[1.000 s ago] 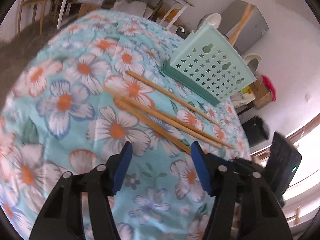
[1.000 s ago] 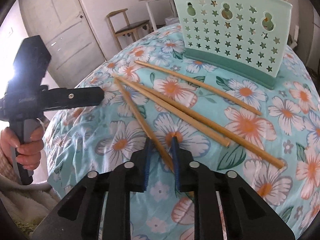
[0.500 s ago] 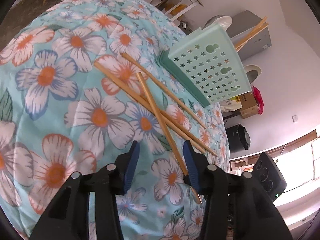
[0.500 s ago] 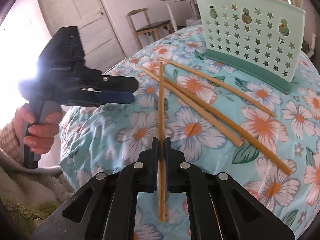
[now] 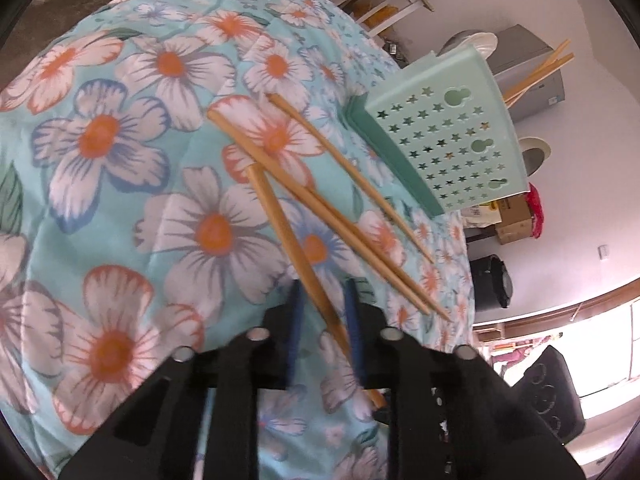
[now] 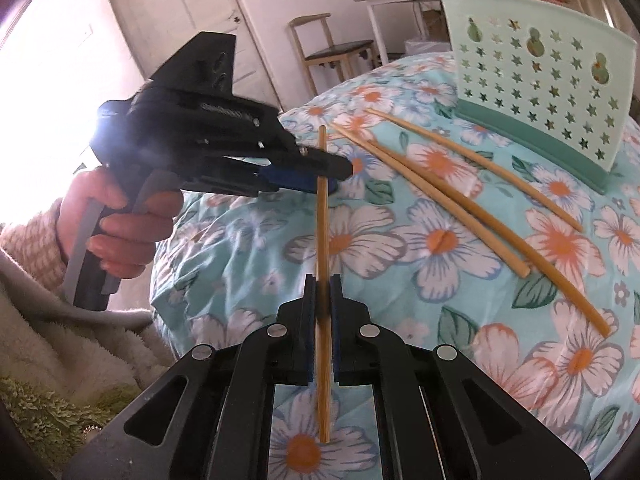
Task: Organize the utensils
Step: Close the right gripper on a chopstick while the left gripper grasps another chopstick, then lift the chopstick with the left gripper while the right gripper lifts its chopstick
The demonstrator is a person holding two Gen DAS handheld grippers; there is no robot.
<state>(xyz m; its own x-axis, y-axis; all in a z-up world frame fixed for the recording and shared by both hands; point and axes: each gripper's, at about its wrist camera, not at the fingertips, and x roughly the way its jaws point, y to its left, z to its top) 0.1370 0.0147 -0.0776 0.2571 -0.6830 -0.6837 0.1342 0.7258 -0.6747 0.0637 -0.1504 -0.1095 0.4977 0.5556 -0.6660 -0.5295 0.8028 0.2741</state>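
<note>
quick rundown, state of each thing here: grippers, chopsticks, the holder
right gripper: shut on the lifted chopstick
left gripper: jaws just been closing around the lifted chopstick's far part, contact unclear
three loose chopsticks: lying flat on the floral cloth
utensil holder: upright on the cloth, chopsticks standing in it

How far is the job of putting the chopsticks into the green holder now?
Done: a few chopsticks already stand in the green holder. In hand: the right tongs are shut on one chopstick, and the left tongs have just been closing around its far part. Left: three chopsticks lie on the floral cloth.
</note>
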